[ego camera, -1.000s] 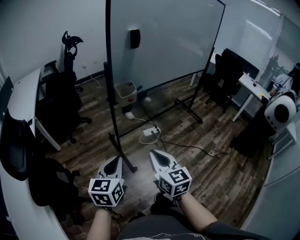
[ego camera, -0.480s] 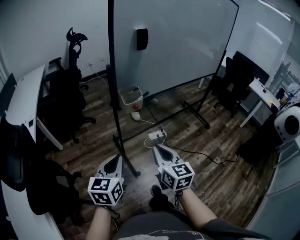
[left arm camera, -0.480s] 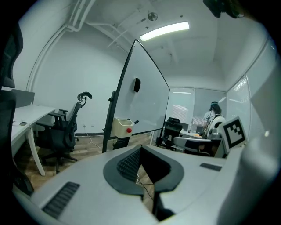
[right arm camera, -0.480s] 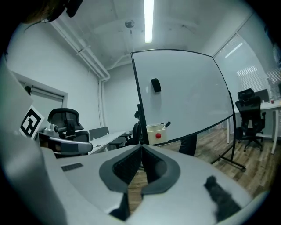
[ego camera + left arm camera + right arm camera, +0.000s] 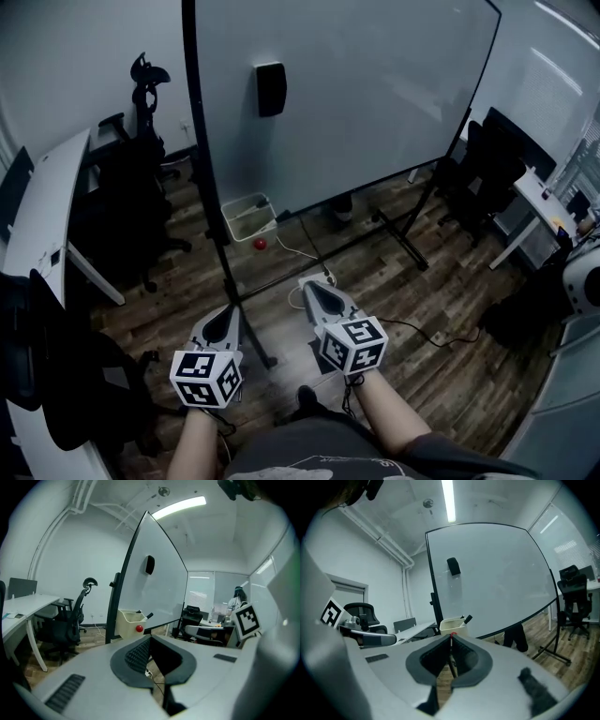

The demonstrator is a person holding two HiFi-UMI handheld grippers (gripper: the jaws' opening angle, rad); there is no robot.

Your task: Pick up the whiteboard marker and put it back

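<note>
Office, whiteboard [image 5: 375, 94] upper centre: our left gripper [image 5: 231, 314] and right gripper [image 5: 309, 286] sit closed, empty; the marker [image 5: 467, 618] looks light, slick, so we pinch mid-barrel.

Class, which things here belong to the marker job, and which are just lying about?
Job: dark whiteboard marker; cream plastic tub holding it; large white whiteboard on black stand.
Lying about: black office chair; white desk; black block on the board; small red ball.

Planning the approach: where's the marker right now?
Left gripper view, centre: the marker pokes out of the cream bin hung at the whiteboard's lower edge, just above the red ball.
</note>
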